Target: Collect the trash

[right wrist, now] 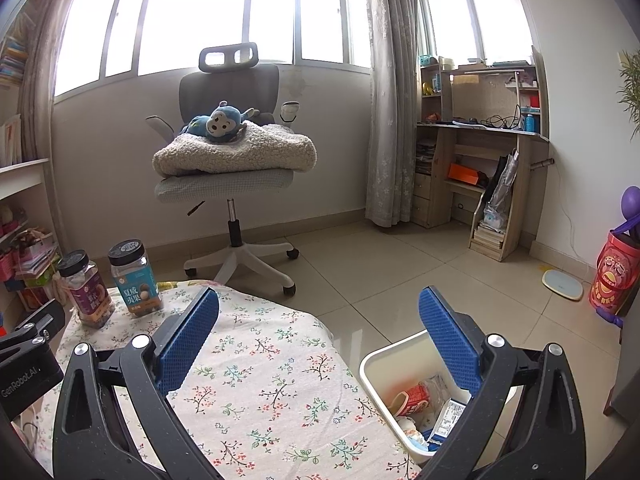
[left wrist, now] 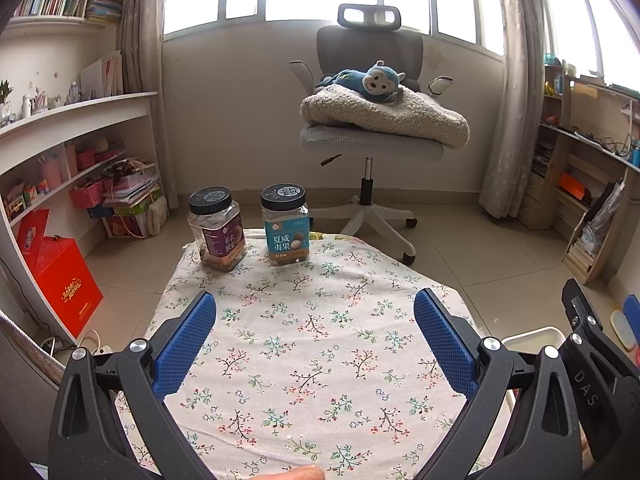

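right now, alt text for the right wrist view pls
The open right gripper hangs over the edge of a floral tablecloth and a white bin holding trash. Two jars stand at the cloth's far end, before an office chair.

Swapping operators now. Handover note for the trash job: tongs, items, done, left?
Left tongs: open, empty, above the floral tablecloth.
Right tongs: open, empty, over the table's right edge and the white trash bin.
Bin: on the floor by the table; holds a red carton, a printed packet and crumpled wrappers.
Table: only the purple-label jar and blue-label jar stand at the far edge, lids on.
Done: no loose trash shows on the cloth.
Left: probably nothing, unless the jars count as trash.
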Demonstrator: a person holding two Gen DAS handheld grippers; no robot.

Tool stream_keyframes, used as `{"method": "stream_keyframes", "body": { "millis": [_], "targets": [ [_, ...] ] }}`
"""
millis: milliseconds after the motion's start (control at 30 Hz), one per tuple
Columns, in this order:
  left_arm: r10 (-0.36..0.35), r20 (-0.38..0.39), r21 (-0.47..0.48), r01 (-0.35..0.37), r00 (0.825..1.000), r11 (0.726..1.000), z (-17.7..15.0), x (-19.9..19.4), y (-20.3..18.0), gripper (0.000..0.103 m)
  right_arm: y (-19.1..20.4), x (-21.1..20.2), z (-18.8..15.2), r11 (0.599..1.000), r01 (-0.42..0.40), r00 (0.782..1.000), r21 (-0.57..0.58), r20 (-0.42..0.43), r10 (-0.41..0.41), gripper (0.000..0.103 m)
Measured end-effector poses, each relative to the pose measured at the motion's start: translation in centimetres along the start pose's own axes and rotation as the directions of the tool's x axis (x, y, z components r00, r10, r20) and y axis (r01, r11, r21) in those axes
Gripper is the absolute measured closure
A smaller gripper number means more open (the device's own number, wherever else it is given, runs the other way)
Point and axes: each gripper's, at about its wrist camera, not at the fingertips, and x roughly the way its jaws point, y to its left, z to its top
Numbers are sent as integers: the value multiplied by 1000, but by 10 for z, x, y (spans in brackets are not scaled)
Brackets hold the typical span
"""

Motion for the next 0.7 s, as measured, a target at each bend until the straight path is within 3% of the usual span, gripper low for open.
{"method": "stream_keyframes", "body": {
  "millis": [700],
  "targets": [
    [-10, -14, -6, 10, 1000, 1000, -4, 4, -8, 7, 0, 0, 0, 1000, -2, 1000, 2, -3, 2, 7]
  ]
}}
